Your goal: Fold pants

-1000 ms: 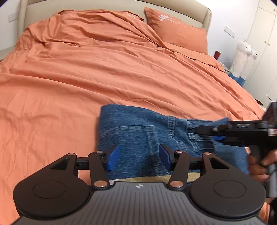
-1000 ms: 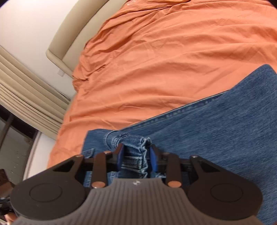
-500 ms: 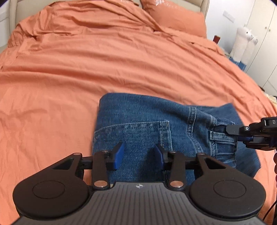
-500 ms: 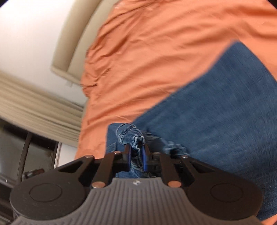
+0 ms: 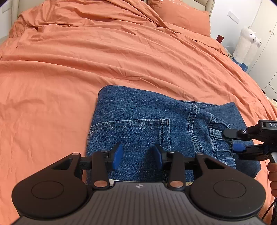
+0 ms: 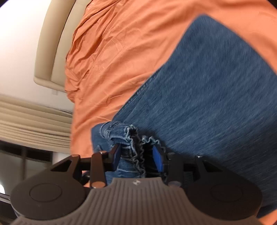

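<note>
1. Bed: orange duvet (image 5: 86, 69) covers the whole surface, creased; an orange pillow (image 5: 180, 13) lies at the head end against the beige headboard (image 6: 50, 52); in the right wrist view, beige curtains (image 6: 31, 117) hang beyond the bed's corner.
2. Jeans (image 5: 138, 121): blue denim, folded into a compact block; they lie at the near edge of the bed, flat on the duvet; a back pocket (image 5: 131, 131) faces up; the far and left edges of the block are straight; the gathered waistband end with a belt loop (image 5: 215, 133) sits at the block's right side.
3. Left gripper (image 5: 137, 156): jaws closing, half spread over the pocket area at the near edge of the jeans; blue pads (image 5: 117, 155) stand apart with flat denim seen between them; no cloth is pinched; whether the tips touch the denim cannot be told.
4. Right gripper (image 6: 136, 155): jaws opening; the bunched, frayed denim edge (image 6: 133, 147) sits between the blue pads, touching the left pad, clear of the right pad; view is blurred; in the left wrist view this gripper (image 5: 232, 141) reaches in from the right edge at the belt loop.
5. Person: part of a hand (image 5: 272, 171) shows on the right gripper's handle.
6. Beside the bed, right: white plush toys (image 5: 245, 45) stand before a white wardrobe (image 5: 266, 43).
</note>
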The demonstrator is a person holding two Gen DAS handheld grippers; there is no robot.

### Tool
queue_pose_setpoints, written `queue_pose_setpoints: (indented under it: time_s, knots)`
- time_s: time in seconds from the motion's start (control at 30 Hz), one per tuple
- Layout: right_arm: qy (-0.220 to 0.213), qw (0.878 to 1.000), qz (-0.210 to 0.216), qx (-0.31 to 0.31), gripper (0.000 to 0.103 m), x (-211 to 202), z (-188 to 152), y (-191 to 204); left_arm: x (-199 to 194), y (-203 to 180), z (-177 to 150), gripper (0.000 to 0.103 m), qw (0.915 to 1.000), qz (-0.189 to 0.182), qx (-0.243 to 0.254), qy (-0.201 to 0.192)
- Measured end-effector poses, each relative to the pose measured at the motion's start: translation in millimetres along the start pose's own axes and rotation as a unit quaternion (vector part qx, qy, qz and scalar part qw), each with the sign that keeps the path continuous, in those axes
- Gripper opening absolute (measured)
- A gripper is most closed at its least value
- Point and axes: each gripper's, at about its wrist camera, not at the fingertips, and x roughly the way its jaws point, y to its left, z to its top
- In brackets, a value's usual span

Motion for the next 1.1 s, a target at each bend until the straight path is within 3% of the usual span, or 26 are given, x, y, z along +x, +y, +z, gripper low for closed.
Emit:
queue_pose_setpoints:
  time_s: [0.03, 0.1, 0.27, 0.43, 0.53, 0.67, 0.83, 0.97, 1.1]
  knots:
    - [0.008, 1.000, 0.014, 0.009, 0.036, 4, 0, -3, 0, 0, 0, 0.045, 1.0000, -0.001, 0.001, -0.001]
    - [0.016, 0.999, 0.027, 0.011, 0.024, 12, 0, -4, 1, 1, 0, 0.045, 1.0000, -0.001, 0.001, -0.002]
    - [-0.007, 0.999, 0.012, -0.044, 0.015, 8, -6, 13, -16, 6, 2, 0.043, 0.9993, -0.024, -0.015, -0.024]
    - [-0.018, 0.988, -0.036, -0.148, 0.014, -2, -11, 81, -49, 11, 9, 0.043, 0.9985, -0.005, -0.014, -0.053]
    - [-0.013, 0.978, -0.053, -0.200, 0.014, -11, -10, 133, -71, 22, 8, 0.043, 0.9966, -0.013, -0.037, -0.072]
    - [-0.008, 0.969, -0.051, -0.242, 0.013, -25, -9, 193, -84, 27, 12, 0.039, 0.9958, 0.009, -0.047, -0.079]
    - [-0.045, 0.954, -0.102, -0.279, 0.013, -64, 6, 235, -89, 27, 16, 0.038, 0.9938, -0.008, -0.068, -0.088]
    - [-0.059, 0.950, -0.135, -0.274, 0.013, -83, 18, 225, -77, 16, 15, 0.038, 0.9955, -0.007, -0.049, -0.081]
    - [-0.065, 0.957, -0.159, -0.235, 0.013, -102, 39, 172, -54, -1, 12, 0.038, 0.9977, -0.011, -0.019, -0.064]
